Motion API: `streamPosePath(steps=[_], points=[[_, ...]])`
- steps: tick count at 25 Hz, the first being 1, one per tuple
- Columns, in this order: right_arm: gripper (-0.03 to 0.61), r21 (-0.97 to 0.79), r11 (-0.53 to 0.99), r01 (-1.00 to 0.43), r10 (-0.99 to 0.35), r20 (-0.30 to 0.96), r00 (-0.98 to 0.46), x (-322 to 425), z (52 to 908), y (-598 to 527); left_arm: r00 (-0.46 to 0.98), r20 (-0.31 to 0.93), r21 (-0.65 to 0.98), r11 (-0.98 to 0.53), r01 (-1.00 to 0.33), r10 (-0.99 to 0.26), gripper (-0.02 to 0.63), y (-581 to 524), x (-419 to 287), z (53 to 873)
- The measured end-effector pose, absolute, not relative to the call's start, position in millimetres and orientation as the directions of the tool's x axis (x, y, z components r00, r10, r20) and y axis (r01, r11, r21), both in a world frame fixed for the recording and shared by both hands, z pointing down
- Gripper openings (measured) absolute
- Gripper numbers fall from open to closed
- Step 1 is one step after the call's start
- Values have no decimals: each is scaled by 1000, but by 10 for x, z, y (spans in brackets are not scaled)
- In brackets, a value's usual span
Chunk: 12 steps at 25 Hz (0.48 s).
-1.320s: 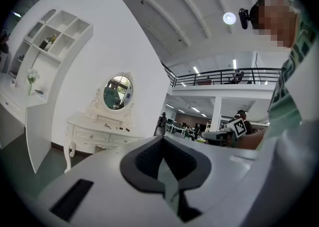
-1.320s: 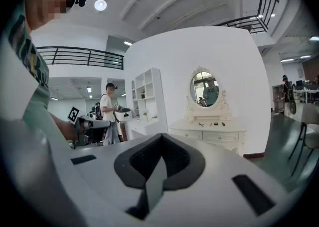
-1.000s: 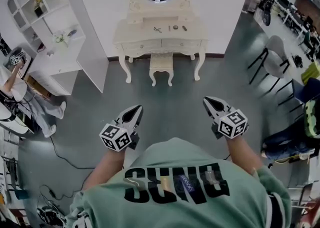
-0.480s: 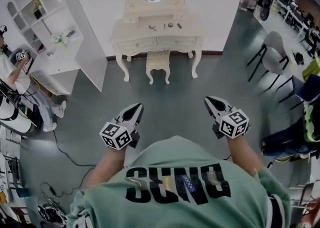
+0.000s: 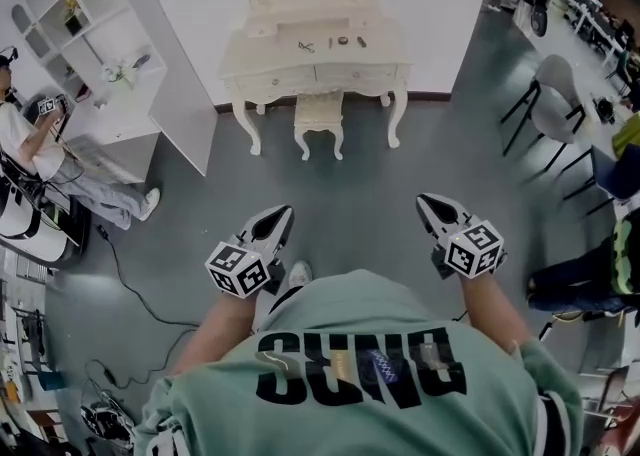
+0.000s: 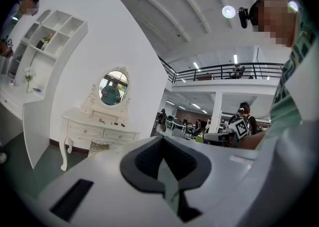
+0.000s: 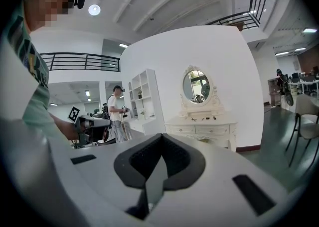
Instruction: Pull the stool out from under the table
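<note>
Stool: tucked under the worktop, untouched; left tool and right tool: jaws together, empty, well short of the worktop, carried slightly nearer it than a second before; approach under way, pull not begun.

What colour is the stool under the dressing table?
The stool is cream-white, like the dressing table; the head view shows it best.

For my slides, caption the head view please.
Both shut, the left hand-held gripper and right hand-held gripper face a dressing table, its stool partly under.
</note>
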State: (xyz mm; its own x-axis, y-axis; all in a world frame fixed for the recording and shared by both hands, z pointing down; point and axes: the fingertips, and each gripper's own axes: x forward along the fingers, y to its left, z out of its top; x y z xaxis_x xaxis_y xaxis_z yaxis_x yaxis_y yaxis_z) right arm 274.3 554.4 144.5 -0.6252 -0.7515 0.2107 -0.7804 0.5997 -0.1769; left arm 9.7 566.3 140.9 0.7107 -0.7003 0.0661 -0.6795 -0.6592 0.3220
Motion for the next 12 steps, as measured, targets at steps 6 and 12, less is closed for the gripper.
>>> streamPosePath(steps=[6,12], points=[[-6,-158,594,-789,-751,243,-614,2477,1549,5077,740,61,342,-682,-646,-670,8,5157,-88,1580],[-6,-136,554,-821,-779,264,-569,1902,1655,4037,773,48,355,-713,-605,-632,8,4065,-658,1802]])
